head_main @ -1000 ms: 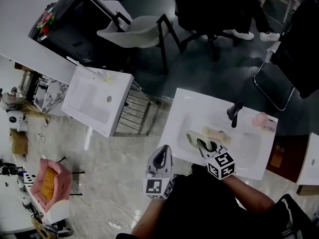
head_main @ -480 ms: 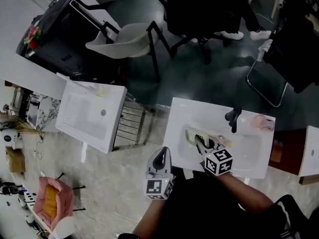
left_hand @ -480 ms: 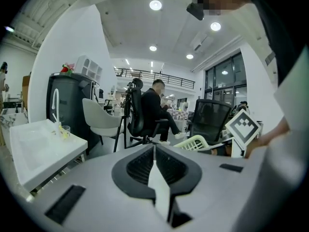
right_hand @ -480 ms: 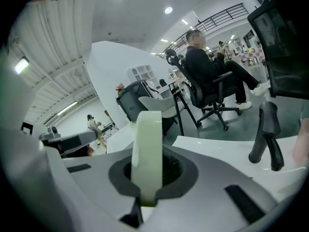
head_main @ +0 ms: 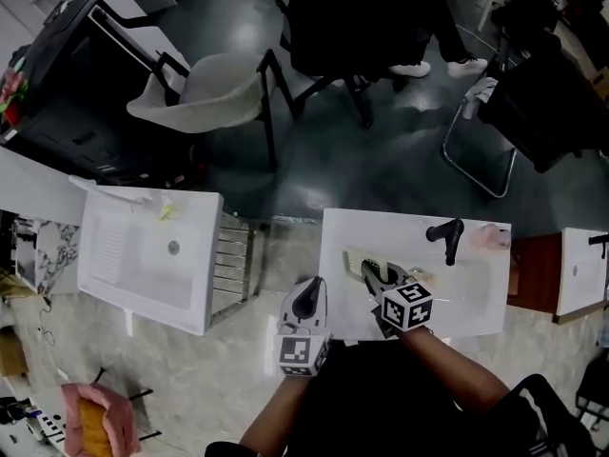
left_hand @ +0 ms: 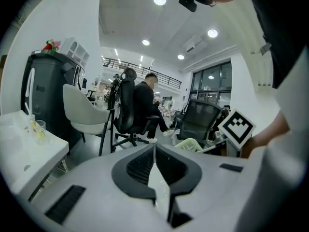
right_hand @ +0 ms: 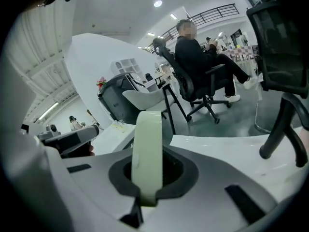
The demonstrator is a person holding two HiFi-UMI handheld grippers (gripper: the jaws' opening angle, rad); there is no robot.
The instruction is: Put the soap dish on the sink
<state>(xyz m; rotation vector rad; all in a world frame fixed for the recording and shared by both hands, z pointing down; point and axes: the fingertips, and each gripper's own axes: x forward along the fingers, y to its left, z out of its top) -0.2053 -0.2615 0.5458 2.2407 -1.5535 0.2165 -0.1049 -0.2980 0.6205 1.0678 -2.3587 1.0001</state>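
Dim, murky head view; bright ceiling lights [left_hand: 159, 0], strong fisheye distortion and black corners in both gripper views.

Soap dish [right_hand: 147, 144]: smooth, matt pale-green plastic.
Sink [head_main: 381, 225]: glossy white, ceramic-looking.
Faucet [head_main: 451, 236]: matt black.
Floor [head_main: 381, 160]: dark, glossy, reflective.
Chair [head_main: 200, 89]: smooth white plastic shell.

No word, number or brand reads anywhere right now, only black-and-white square patterns on the left marker cube [head_main: 303, 354] and the right marker cube [head_main: 407, 306], and those carry no letters or digits at all
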